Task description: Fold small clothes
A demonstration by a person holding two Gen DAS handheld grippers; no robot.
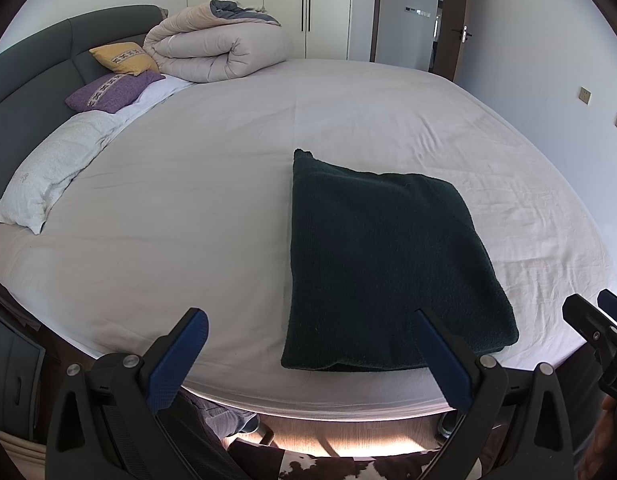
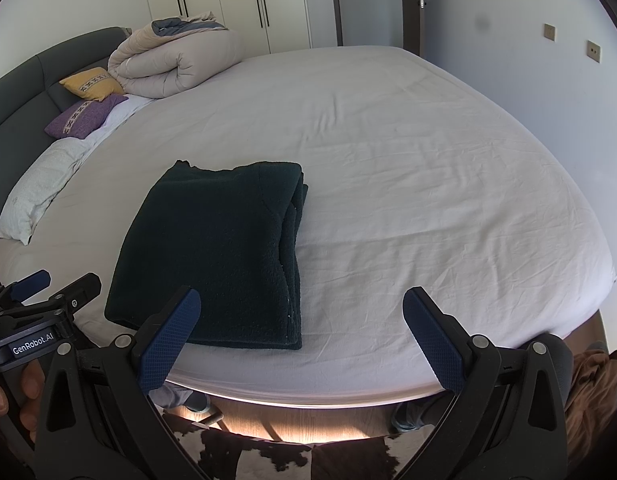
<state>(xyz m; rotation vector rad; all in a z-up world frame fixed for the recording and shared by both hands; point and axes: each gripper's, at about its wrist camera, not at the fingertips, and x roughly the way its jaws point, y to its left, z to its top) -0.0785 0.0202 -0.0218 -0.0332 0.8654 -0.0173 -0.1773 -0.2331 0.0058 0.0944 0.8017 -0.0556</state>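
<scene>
**Folded dark garment lies near the bed's front edge, both grippers released**

Along the bed's left edge, by the dark grey padded headboard (image 1: 36, 68), lie a white pillow (image 1: 52, 176), a purple patterned cushion (image 1: 112, 92) and a yellow patterned cushion (image 1: 124, 57); a rolled beige duvet (image 1: 220, 48) sits at the far left corner. The pale lilac bedsheet (image 1: 188, 208) covers the rest of the mattress.

The left gripper (image 1: 312, 344) hangs over the front edge with its blue-padded jaws spread wide, holding nothing. The dark green fleece garment, folded into a rectangle (image 1: 384, 264), lies flat on the sheet close to the front edge, its long axis running from that edge toward the far side. In the left wrist view its near short end sits between the left gripper's fingers, without clear contact.

The right gripper (image 2: 302, 328) is likewise released and empty, its left finger over the garment's near right corner. Only the right wrist view shows the stacked layers along the garment's right side (image 2: 294, 240), and a brown cloth (image 2: 596, 392) beyond the bed's front right corner. Each view catches the other gripper at its margin.
</scene>
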